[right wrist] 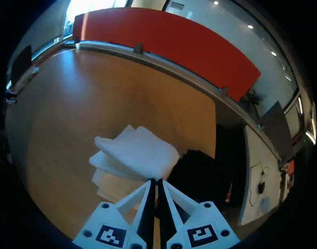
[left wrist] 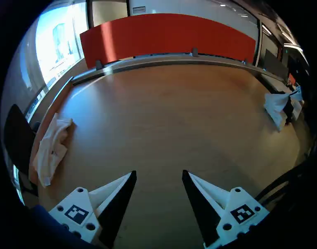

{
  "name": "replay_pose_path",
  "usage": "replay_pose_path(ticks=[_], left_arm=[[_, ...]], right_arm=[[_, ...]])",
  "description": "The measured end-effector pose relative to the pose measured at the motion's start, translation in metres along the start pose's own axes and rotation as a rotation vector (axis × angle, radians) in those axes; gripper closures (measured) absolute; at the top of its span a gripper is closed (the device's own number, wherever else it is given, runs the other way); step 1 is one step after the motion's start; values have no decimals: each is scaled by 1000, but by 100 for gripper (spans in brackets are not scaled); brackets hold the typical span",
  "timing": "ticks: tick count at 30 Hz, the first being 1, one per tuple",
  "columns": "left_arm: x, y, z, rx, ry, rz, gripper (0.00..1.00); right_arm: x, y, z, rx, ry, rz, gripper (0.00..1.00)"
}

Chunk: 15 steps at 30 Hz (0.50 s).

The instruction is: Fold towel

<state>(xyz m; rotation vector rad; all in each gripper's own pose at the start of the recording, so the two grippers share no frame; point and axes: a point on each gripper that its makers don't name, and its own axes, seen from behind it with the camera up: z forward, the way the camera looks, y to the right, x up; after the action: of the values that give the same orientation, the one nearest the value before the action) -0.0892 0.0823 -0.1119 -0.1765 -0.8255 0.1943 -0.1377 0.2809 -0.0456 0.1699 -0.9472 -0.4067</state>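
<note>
- Folded towel [right wrist: 137, 154]: thick white bundle on the table [right wrist: 67, 108], well apart from the red divider [right wrist: 179, 41].
- Right gripper [right wrist: 156, 182]: fingers pinched together on the bundle's near edge.
- Handling, judged: soft, light, limp. Layers may slide, so grip a corner through every layer.
- Left gripper [left wrist: 158, 172]: fingers spread, empty, facing the divider.
- Crumpled towel [left wrist: 50, 149]: well short of the divider, off its left end.
</note>
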Motion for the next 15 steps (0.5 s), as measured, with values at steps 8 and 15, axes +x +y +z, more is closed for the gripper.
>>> replay_pose_path(ticks=[8,15], left_arm=[[-5,-5,-2,8,-6,-1,19],[-6,-6,-3,10,-6,-3,19]], right_arm=[[-26,5,8,-13,-50,44,95],[-37,4,12,-18,-73,57,95]])
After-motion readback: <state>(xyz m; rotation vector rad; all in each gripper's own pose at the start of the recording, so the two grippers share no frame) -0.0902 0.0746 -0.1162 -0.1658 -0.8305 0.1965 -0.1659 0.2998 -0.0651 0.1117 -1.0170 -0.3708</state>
